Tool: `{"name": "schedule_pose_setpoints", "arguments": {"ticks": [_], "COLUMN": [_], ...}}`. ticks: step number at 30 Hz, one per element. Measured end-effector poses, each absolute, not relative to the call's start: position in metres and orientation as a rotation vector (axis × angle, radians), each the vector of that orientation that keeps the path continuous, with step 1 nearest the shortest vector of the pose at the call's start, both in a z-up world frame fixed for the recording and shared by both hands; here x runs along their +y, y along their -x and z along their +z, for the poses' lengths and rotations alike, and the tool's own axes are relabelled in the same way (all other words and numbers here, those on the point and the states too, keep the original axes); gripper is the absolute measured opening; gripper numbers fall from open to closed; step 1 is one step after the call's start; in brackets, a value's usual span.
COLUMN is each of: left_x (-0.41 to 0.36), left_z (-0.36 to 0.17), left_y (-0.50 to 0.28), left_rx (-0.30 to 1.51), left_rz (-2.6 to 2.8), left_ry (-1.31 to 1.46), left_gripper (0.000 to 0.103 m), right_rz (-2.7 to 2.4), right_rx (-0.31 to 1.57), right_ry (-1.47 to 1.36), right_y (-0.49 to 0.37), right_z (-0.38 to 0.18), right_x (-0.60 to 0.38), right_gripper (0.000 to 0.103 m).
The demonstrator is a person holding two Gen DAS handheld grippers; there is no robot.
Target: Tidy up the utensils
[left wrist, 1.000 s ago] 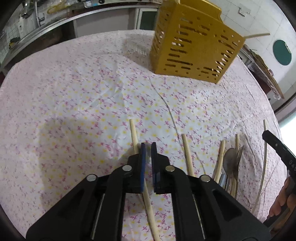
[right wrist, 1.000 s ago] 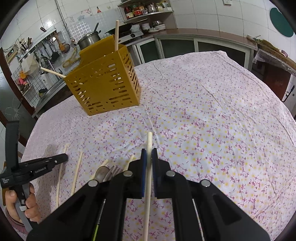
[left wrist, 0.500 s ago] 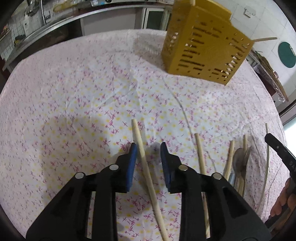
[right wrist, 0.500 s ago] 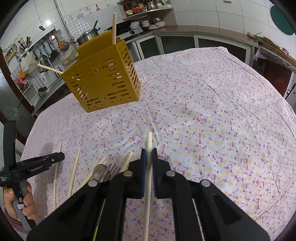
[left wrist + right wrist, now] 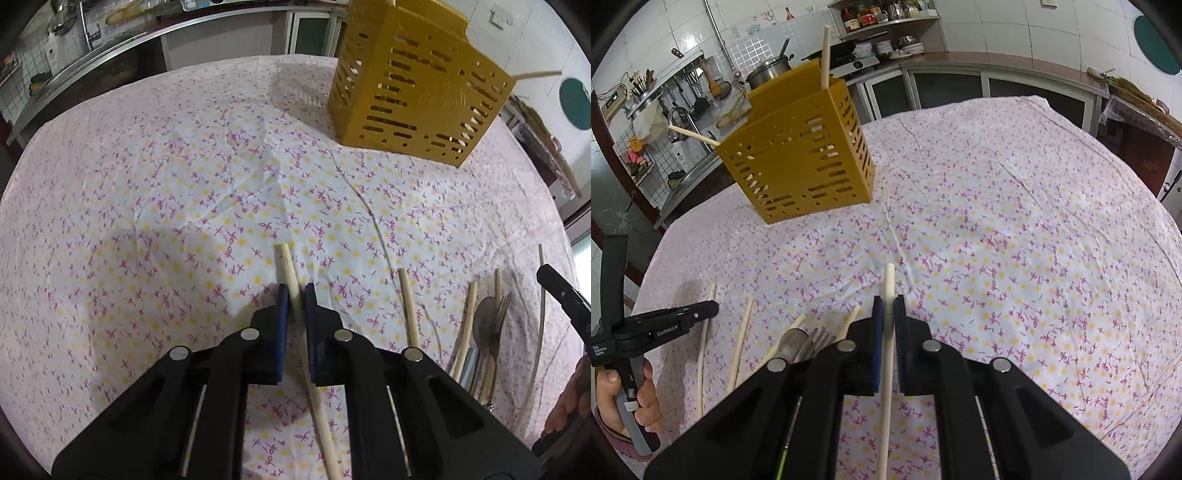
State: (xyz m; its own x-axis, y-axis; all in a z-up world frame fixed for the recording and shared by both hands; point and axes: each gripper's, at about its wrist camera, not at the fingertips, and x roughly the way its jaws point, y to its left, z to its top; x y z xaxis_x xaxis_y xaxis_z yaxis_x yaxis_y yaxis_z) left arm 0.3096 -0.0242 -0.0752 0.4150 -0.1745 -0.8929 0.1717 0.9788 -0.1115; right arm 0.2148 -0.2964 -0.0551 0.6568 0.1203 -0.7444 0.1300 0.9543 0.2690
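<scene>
On the floral tablecloth lies a pale wooden chopstick point(image 5: 286, 258). My left gripper point(image 5: 294, 291) has its jaws closing on it, and the blue pads press its sides. My right gripper point(image 5: 888, 304) is shut on a second chopstick point(image 5: 889, 280), held above the cloth. The yellow slotted utensil holder point(image 5: 413, 88) stands at the far side of the table, with two chopsticks point(image 5: 825, 55) sticking out of it. Between the grippers lie loose chopsticks point(image 5: 408, 306), a metal spoon point(image 5: 484, 321) and a fork point(image 5: 816, 338). In the right wrist view the left gripper point(image 5: 713, 306) shows at the lower left, in a hand.
The round table's cloth point(image 5: 184, 184) is bare to the left of the left gripper and to the right of the right one. A kitchen counter with a sink point(image 5: 683, 122) runs behind the holder. The table's edge curves close on the near side.
My left gripper opened, settled astride the chopstick on the cloth and closed on it. The right gripper kept still with its chopstick.
</scene>
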Motion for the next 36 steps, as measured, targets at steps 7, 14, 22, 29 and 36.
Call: {"name": "schedule_pose_setpoints", "arguments": {"ticks": [7,14,22,29,36], "left_x": [-0.02,-0.035,-0.03,-0.025,-0.025], "left_z": [-0.025,0.01,-0.009,-0.009,-0.008], "left_y": [-0.285,-0.27,-0.28,-0.279,-0.28], "left_rx": [0.959,0.837,0.88,0.879,0.884], "left_rz": [-0.3,-0.348,-0.341,-0.346,-0.344], "left_ry": [0.029,-0.01,0.028,0.031,0.037], "left_gripper": [0.004,0.005,0.004,0.005,0.005], "right_rz": [0.02,0.006,-0.019,-0.03,-0.047], "right_rx": [0.752,0.841,1.009,1.07,1.109], "right_ry": [-0.294,-0.24,-0.212,-0.204,-0.147], "right_y": [-0.214,-0.234,-0.244,-0.245,-0.253], "right_z": [-0.027,-0.036,-0.084,-0.084,-0.084], "right_x": [-0.293,-0.293,-0.287,-0.285,-0.279], "right_gripper": [0.006,0.007,0.011,0.031,0.006]}}
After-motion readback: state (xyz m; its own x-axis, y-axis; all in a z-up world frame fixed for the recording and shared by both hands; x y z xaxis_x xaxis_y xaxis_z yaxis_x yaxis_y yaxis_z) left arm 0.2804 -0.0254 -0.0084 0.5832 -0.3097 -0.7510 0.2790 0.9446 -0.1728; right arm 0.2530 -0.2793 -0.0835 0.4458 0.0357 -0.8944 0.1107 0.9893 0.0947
